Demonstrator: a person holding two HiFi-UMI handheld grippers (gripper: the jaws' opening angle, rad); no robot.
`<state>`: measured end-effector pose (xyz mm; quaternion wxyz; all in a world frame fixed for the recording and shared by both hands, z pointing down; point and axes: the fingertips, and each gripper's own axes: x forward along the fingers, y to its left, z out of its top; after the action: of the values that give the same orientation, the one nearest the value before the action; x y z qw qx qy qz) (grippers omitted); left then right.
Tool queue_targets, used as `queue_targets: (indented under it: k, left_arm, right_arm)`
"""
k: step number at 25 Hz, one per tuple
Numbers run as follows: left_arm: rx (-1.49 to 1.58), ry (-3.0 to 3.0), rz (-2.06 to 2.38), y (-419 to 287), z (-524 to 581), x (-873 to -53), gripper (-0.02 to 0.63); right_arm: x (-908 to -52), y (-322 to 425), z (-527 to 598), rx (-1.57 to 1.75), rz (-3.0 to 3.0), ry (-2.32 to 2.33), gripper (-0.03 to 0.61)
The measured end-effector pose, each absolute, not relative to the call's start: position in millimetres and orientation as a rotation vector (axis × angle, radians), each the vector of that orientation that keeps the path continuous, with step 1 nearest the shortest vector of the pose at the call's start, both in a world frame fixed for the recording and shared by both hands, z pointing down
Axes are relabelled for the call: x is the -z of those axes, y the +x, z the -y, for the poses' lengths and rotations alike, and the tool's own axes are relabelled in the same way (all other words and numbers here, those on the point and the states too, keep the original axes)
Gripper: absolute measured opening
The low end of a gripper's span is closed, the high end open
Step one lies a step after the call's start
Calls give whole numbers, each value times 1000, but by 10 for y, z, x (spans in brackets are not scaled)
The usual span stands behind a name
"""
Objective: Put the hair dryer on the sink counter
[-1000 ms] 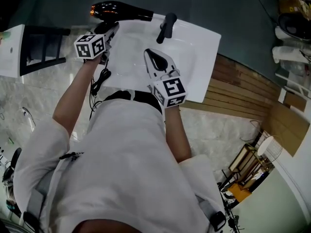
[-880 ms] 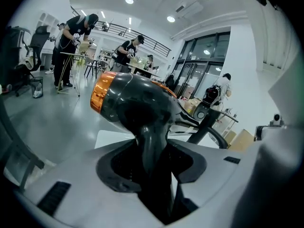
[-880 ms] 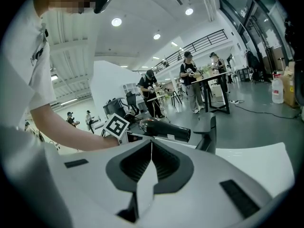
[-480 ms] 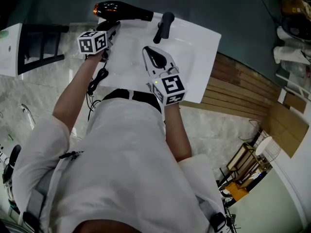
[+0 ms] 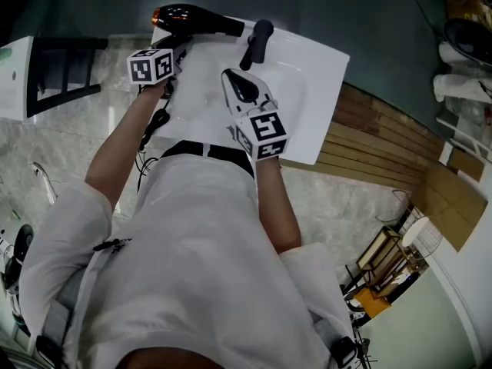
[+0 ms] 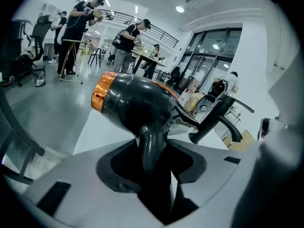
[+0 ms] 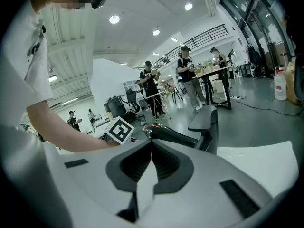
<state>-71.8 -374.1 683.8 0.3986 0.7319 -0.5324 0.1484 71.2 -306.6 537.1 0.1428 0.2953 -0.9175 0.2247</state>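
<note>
Left hand-held gripper clamps the glossy, curved black hair dryer.

The lower handle of the hair dryer is concealed between the left gripper jaws. Its contact with the worktop cannot be determined.

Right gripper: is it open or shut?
Shut. In the right gripper view the right gripper has its jaws meeting along a thin seam, with nothing between them.

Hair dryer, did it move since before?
Yes. The black plastic hair dryer with the orange end has shifted slightly right, nearer the black faucet on the white sink counter.
</note>
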Motion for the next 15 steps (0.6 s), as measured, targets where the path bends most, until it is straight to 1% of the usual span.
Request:
queue_targets:
  k: [15]
  left_arm:
    - [-449, 1813, 1355, -651, 3726, -7012, 170]
  right_arm:
    - [-5722, 270, 3145, -737, 2570, 786, 8]
